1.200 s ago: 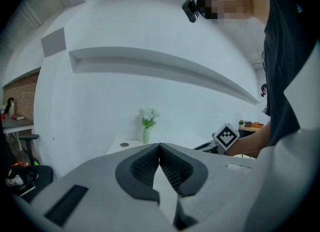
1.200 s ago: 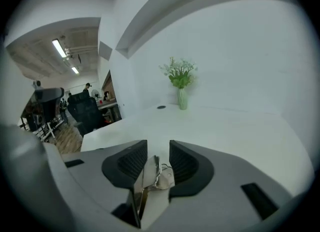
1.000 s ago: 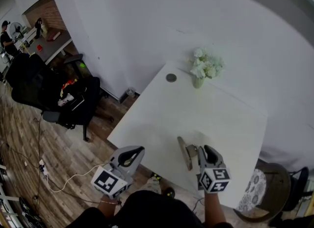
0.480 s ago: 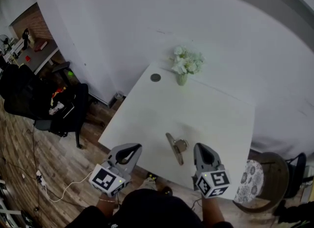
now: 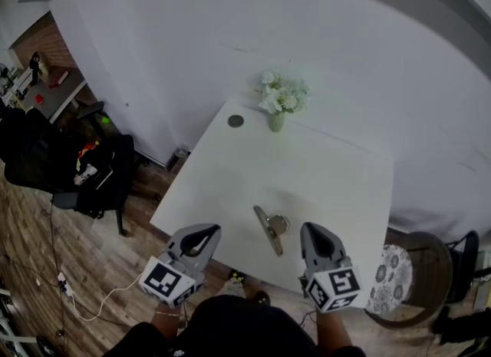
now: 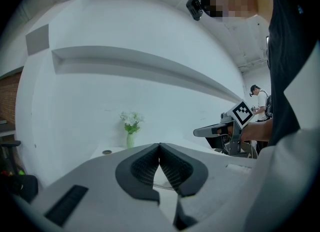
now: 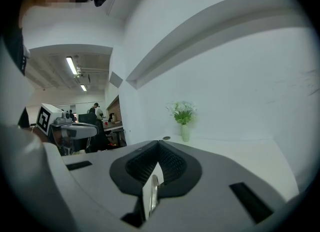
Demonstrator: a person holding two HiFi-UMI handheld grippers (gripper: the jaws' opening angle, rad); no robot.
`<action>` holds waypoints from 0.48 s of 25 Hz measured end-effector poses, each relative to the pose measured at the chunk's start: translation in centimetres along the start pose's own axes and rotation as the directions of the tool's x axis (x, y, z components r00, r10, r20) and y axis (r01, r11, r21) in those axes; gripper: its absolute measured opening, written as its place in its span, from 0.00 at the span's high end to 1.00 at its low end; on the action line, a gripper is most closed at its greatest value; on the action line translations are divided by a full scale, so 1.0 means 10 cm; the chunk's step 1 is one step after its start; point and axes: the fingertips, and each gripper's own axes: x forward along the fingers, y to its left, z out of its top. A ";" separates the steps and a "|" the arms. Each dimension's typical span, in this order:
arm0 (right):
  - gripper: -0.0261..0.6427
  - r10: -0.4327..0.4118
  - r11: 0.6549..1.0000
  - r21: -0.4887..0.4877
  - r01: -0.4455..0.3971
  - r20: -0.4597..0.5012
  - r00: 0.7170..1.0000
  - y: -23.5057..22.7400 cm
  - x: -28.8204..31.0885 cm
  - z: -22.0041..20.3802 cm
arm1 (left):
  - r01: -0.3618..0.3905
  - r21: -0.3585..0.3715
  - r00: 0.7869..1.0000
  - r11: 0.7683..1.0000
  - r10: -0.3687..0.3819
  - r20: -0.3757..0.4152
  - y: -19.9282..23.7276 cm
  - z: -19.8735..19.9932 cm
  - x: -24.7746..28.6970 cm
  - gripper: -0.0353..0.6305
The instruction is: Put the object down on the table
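Observation:
A metal clip (image 5: pixel 270 229), a flat brownish bar with a silver handle, lies on the white table (image 5: pixel 322 171) near its front edge. My right gripper (image 5: pixel 311 229) hovers just right of it, apart from it, with its pads (image 7: pixel 167 163) pressed together and nothing between them. A sliver of shiny metal (image 7: pixel 153 191) shows low in the slot under the pads. My left gripper (image 5: pixel 201 233) hangs off the table's front left corner, shut and empty, its pads (image 6: pixel 172 168) meeting at the tip.
A vase of white flowers (image 5: pixel 276 102) and a small dark disc (image 5: pixel 235 120) stand at the table's far edge by the wall. A black office chair (image 5: pixel 84 171) is at the left on the wood floor. A round stool (image 5: pixel 414 279) stands at the right.
A second ago my right gripper was at the clip, which stood on edge above the table. Now the clip lies on the table and the gripper has drawn back to its right, shut.

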 end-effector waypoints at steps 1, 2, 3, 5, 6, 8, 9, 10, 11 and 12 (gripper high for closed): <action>0.97 0.003 1.000 -0.005 -0.003 0.000 1.000 0.00 0.00 0.00 | 0.000 -0.002 1.000 1.000 0.000 -0.005 -0.01 -0.01 0.00 0.95; 0.97 0.005 1.000 -0.011 -0.005 0.000 1.000 0.00 0.00 0.01 | 0.000 -0.004 1.000 1.000 0.000 -0.010 -0.01 -0.02 0.01 0.95; 0.97 0.007 1.000 -0.015 -0.007 0.000 1.000 0.00 0.00 0.01 | 0.000 -0.004 1.000 1.000 0.000 -0.011 -0.02 -0.03 0.02 0.95; 0.97 0.011 1.000 -0.012 -0.012 -0.003 1.000 0.00 -0.01 0.00 | -0.003 -0.007 1.000 1.000 0.003 -0.013 -0.02 -0.03 0.02 0.95; 0.97 0.013 1.000 -0.009 -0.013 -0.004 1.000 0.00 -0.01 0.00 | -0.006 -0.008 1.000 1.000 0.006 -0.014 -0.02 -0.04 0.02 0.95; 0.97 0.015 1.000 -0.005 -0.015 -0.005 1.000 0.00 -0.01 0.00 | -0.008 -0.006 1.000 1.000 0.008 -0.013 -0.02 -0.03 0.02 0.95; 0.97 0.016 1.000 -0.004 -0.016 -0.006 1.000 0.00 -0.01 0.00 | -0.007 -0.004 1.000 1.000 0.007 -0.011 -0.03 -0.02 0.02 0.95; 0.97 0.017 1.000 -0.002 -0.017 -0.007 1.000 0.00 -0.01 -0.01 | -0.007 -0.003 1.000 1.000 0.007 -0.009 -0.03 -0.01 0.01 0.95; 0.97 0.018 1.000 0.000 -0.018 -0.008 1.000 0.00 -0.01 -0.01 | -0.009 -0.002 1.000 1.000 0.008 -0.009 -0.03 -0.01 0.01 0.95; 0.97 0.018 1.000 0.002 -0.018 -0.009 1.000 0.01 0.00 -0.02 | -0.011 -0.003 1.000 1.000 0.011 -0.009 -0.03 -0.01 0.00 0.95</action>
